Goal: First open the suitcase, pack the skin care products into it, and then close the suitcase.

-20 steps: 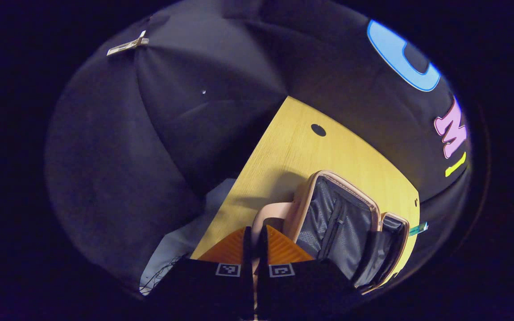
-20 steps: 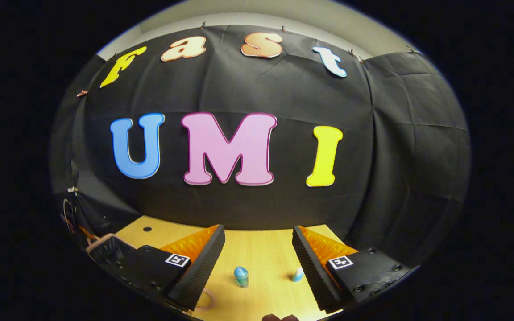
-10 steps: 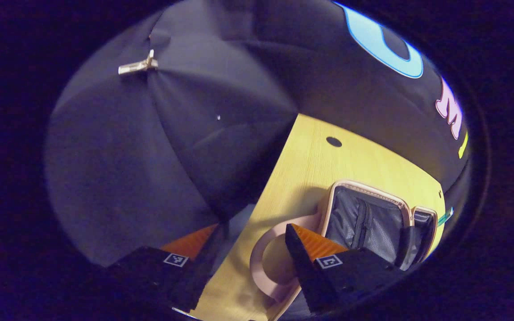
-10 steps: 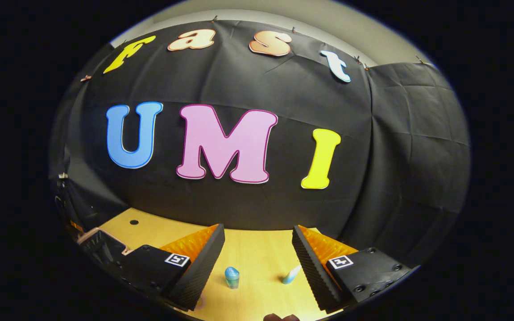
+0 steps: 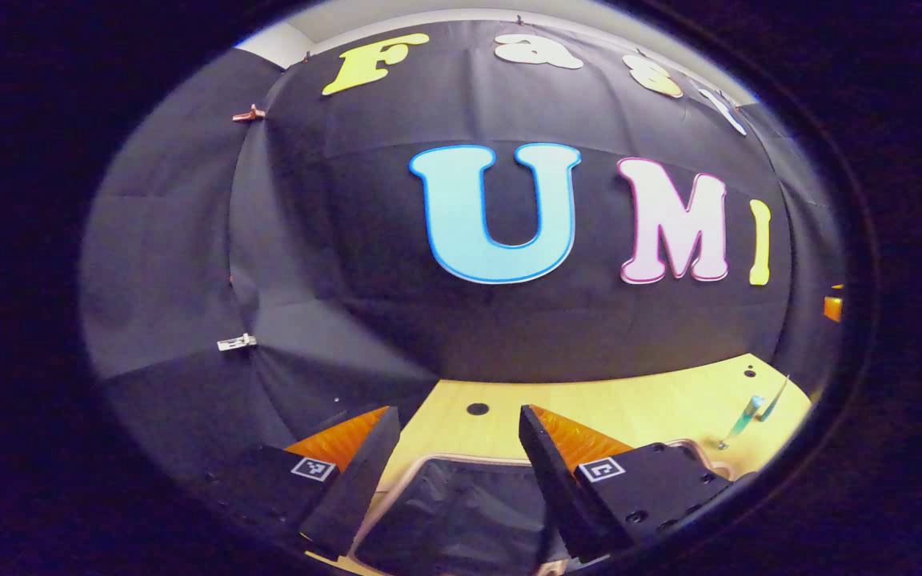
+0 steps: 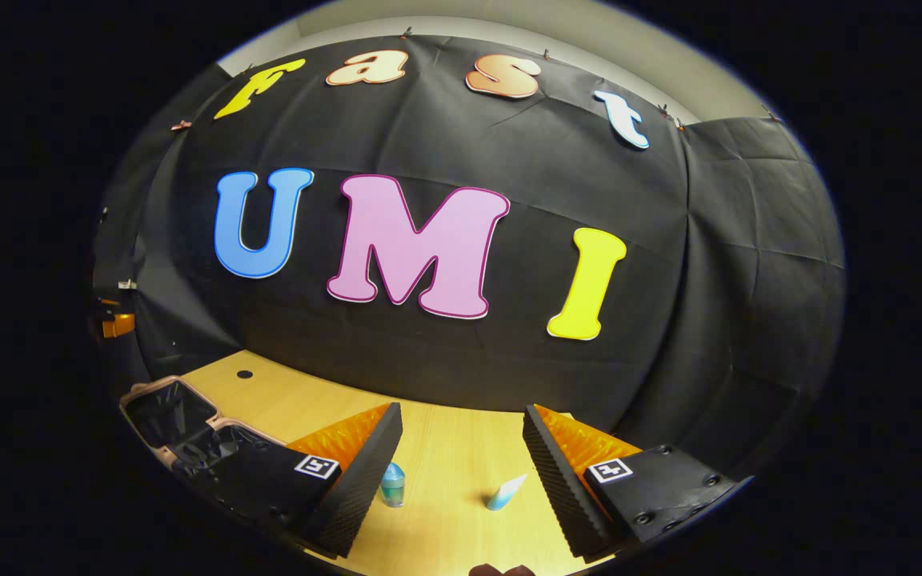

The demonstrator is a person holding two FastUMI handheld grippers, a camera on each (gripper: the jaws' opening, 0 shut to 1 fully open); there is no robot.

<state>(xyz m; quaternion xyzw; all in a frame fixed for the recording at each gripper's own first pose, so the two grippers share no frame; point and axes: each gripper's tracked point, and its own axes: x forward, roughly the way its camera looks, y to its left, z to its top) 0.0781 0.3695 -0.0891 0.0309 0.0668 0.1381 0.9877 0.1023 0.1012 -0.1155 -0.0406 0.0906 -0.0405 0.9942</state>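
Suitcase [image 5: 461,512] lay open on the wooden table [image 5: 629,404], its pale pink rim framing a dark lining, and the left gripper [image 5: 454,448] hung above it with both fingers spread wide and nothing between them. In the left gripper view the open case sat directly under the gap between the fingers, with a small dark hole in the tabletop [image 5: 477,409] just beyond its far edge. Off toward the right edge of that view two slim skin care tubes [image 5: 743,416] could be made out on the wood, well apart from the case; they were too small and warped by the lens to describe further.

From the right gripper view, the right gripper [image 6: 461,456] was also released, its fingers parted and empty, held above the table. Between them on the wood stood a small blue-capped bottle [image 6: 391,484], upright and close beside the inner face of the left-hand finger, though whether it touched I could not tell. A light blue tube [image 6: 504,493] leaned at a tilt nearer the other finger, apart from the bottle. The open suitcase [image 6: 177,420] showed at the far left of that view, partly hidden behind the gripper's body, with both products lying outside it.
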